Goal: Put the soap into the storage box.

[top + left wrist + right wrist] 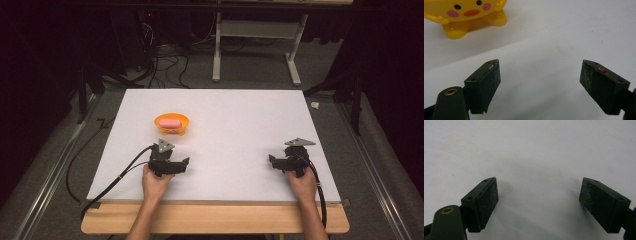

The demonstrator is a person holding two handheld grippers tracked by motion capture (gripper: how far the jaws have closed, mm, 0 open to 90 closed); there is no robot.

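Both grippers rest near the counter's [225,115] front edge, left gripper [181,165] and right gripper [274,161], jaws wide apart, holding nothing. Yellow bowl [172,124] with pink block [169,122] sits toward the left edge. Risk: the light bowl may tip if nudged.

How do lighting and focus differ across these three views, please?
High view: white table brightly lit, surroundings nearly black. Left gripper view: yellow duck-faced bowl slightly soft, with glossy highlights. Right gripper view: open jaws cast faint shadows on the table.

yellow bowl [171,124] just beyond left claw [181,165], bare white table [240,130] elsewhere
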